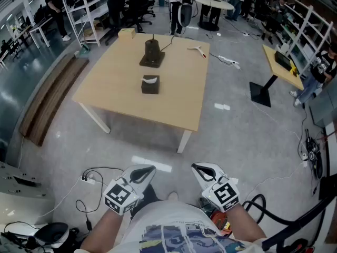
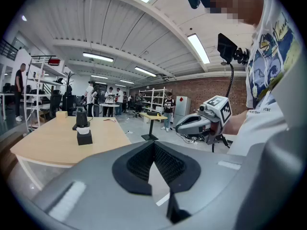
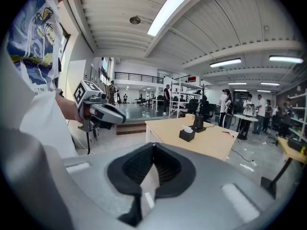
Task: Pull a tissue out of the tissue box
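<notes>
The black tissue box (image 1: 150, 84), with a white tissue sticking up from its top, stands near the middle of the light wooden table (image 1: 116, 83). It shows small in the left gripper view (image 2: 84, 137) and in the right gripper view (image 3: 187, 134). Both grippers hang close to the person's body, well short of the table, over the grey floor. My left gripper (image 1: 149, 169) is shut with nothing between its jaws, its tips meeting (image 2: 153, 143). My right gripper (image 1: 196, 167) is likewise shut and empty (image 3: 153, 145). Each gripper sees the other beside it.
Behind the tissue box stands a black stand with a cable (image 1: 152, 51). A small cardboard box (image 1: 126, 33) and a white object (image 1: 197, 48) lie at the table's far edge. Cables (image 1: 92, 178) run over the floor by my feet. A low wooden bench (image 1: 50, 96) sits left; people stand behind.
</notes>
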The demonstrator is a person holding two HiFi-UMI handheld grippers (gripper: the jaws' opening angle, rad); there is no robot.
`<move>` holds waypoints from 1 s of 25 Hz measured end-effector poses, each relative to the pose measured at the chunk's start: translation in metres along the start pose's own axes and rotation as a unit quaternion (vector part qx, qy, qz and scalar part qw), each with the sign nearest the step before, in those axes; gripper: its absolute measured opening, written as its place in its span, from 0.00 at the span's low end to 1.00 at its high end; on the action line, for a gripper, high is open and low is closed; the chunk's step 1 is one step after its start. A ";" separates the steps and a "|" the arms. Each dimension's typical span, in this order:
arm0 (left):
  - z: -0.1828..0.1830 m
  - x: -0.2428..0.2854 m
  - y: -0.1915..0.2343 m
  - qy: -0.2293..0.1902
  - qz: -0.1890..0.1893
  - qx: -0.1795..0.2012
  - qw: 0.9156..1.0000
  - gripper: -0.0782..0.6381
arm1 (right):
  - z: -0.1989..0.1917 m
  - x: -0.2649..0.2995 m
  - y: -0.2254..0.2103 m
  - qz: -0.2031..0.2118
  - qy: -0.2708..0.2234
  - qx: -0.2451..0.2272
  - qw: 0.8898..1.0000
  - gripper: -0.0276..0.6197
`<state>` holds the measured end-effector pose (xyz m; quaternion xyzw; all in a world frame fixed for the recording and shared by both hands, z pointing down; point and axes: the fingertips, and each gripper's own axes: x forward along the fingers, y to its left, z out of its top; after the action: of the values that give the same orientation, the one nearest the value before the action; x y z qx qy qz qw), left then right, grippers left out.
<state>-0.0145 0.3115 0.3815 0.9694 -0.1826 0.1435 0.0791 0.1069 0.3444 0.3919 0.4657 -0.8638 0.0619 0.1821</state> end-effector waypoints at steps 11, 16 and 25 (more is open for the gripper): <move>-0.005 -0.003 -0.004 0.007 0.013 -0.004 1.000 0.11 | -0.001 0.000 0.006 0.013 0.001 -0.016 1.000 0.05; -0.005 0.009 -0.006 0.012 0.002 0.000 1.000 0.11 | -0.001 0.000 0.002 -0.004 0.001 -0.021 1.000 0.05; 0.007 0.022 0.014 0.011 0.004 0.005 1.000 0.11 | 0.004 0.017 -0.009 0.000 -0.003 -0.012 1.000 0.06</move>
<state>0.0015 0.2896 0.3829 0.9675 -0.1853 0.1550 0.0752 0.1049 0.3248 0.3936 0.4640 -0.8648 0.0505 0.1850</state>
